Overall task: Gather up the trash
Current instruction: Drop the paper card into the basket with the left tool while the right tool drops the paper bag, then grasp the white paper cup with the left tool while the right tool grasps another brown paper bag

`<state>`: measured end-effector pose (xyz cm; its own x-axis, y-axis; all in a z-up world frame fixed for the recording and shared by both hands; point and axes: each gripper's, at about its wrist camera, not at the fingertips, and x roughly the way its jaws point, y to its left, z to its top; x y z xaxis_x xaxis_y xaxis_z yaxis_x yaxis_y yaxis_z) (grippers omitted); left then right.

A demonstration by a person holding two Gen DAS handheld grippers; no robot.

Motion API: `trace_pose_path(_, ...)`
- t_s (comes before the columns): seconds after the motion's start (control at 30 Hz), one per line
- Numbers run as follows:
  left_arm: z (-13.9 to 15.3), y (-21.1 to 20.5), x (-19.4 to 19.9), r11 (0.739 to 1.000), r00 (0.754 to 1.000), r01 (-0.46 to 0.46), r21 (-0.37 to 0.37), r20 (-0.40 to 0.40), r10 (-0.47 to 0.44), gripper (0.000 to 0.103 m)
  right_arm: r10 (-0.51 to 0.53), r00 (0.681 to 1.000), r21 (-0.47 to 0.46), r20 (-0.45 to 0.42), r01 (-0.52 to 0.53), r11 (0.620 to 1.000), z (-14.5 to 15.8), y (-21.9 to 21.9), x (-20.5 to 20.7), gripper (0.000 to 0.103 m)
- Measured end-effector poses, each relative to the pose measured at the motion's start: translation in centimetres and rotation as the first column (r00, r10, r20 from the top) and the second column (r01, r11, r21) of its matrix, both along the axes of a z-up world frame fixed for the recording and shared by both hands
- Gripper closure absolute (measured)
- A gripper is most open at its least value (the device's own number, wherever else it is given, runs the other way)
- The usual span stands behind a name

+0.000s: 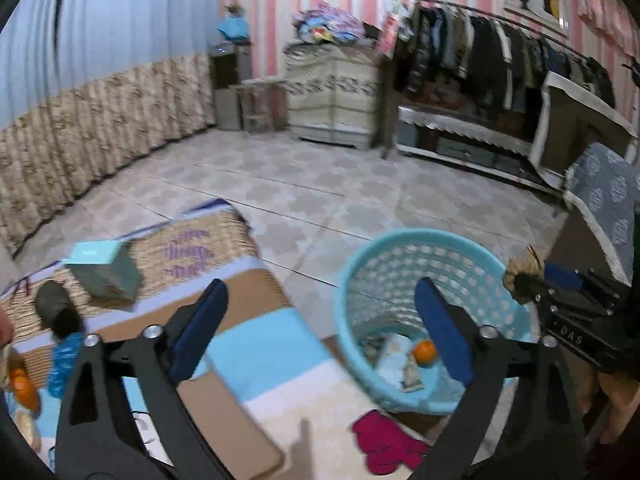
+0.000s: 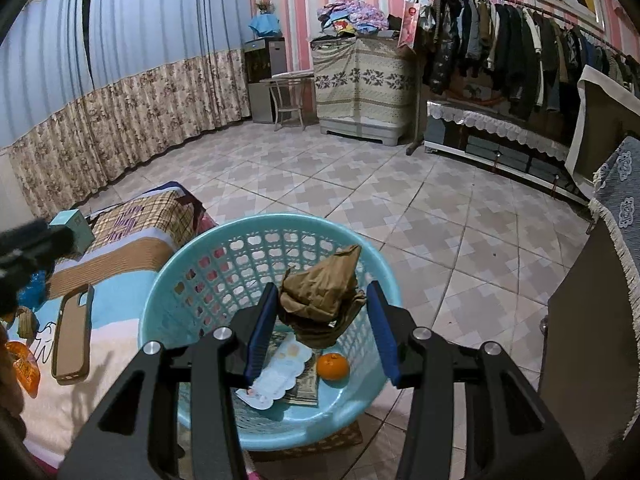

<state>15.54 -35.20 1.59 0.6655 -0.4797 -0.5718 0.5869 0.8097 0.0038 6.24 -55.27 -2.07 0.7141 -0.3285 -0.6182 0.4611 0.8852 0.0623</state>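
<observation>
A round teal plastic basket [image 2: 280,220] stands on the tiled floor beside a low bed. Inside it lie an orange [image 2: 333,366], a white flat wrapper [image 2: 280,378] and some printed paper. My right gripper [image 2: 323,332] is shut on a crumpled brown paper bag [image 2: 320,292] and holds it in the air over the basket's mouth. In the left wrist view the basket [image 1: 420,234] sits to the right and the same brown bag [image 1: 524,270] hangs above its right rim. My left gripper [image 1: 320,328] is open wide with nothing between its fingers, over the bed's edge and the basket's left rim.
On the bed lie a teal box [image 1: 104,272], a dark lump [image 1: 56,308], crumpled blue plastic [image 1: 64,360], an orange wrapper [image 1: 24,388] and a phone in a brown case [image 2: 72,336]. A pink cloth [image 1: 384,444] lies by the basket. A cabinet [image 2: 592,340] stands close on the right.
</observation>
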Motion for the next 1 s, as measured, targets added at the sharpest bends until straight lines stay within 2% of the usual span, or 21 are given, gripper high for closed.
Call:
trace_pose_path(0.23,0.6,3.6,0.6,0.995,0.995,-0.097,0.002,0.018,0.097,0.005,0.019,1.000,0.023,-0.009,-0.019,1.000,-0.9,0.9,1.9,0.053)
trace_pose_path(0.3,0.4,4.7,0.8,0.993,0.993,-0.116,-0.002,0.006,0.116,0.005,0.017,1.000,0.021,-0.014,-0.017,1.000,-1.2,1.0,2.4,0.047)
trace_pose_path(0.37,0.3,5.9,0.8,0.990,0.990,-0.138,0.000,0.006,0.138,0.005,-0.002,1.000,0.008,-0.013,0.002,1.000,-1.2,1.0,2.8,0.028)
trace_pose_path(0.43,0.3,7.2,0.7,0.987,0.987,-0.162,0.013,0.016,0.162,0.005,0.003,1.000,0.020,-0.013,-0.003,1.000,-1.2,0.9,3.1,0.028)
trace_pose_path(0.5,0.3,8.8,0.4,0.982,0.982,-0.187,0.020,0.031,0.186,0.005,-0.026,0.999,0.006,-0.036,0.026,1.000,-1.2,1.2,3.1,0.019)
trace_pose_path(0.6,0.3,11.5,0.0,0.974,0.974,-0.225,0.020,0.042,0.224,0.005,-0.052,0.999,-0.017,-0.012,0.051,0.999,-0.9,2.6,2.3,0.011)
trace_pose_path(0.7,0.4,14.6,-0.6,0.965,0.964,-0.260,0.033,0.070,0.258,0.005,-0.037,0.999,-0.009,0.007,0.037,0.999,-0.5,4.3,2.0,0.010)
trace_pose_path(0.8,0.4,18.2,-1.2,0.946,0.944,-0.319,0.063,0.112,0.311,0.005,0.001,0.999,-0.005,0.035,-0.001,1.000,-0.1,7.8,1.7,0.008)
trace_pose_path(0.9,0.2,21.6,-0.8,0.933,0.932,-0.354,0.068,0.103,0.347,0.005,0.041,0.998,-0.008,0.054,-0.040,0.999,0.0,10.9,1.7,0.008)
trace_pose_path(1.0,0.0,25.3,-0.1,0.906,0.907,-0.418,0.071,0.087,0.412,0.005,0.104,0.992,-0.004,0.070,-0.104,0.995,0.4,15.0,2.7,0.008)
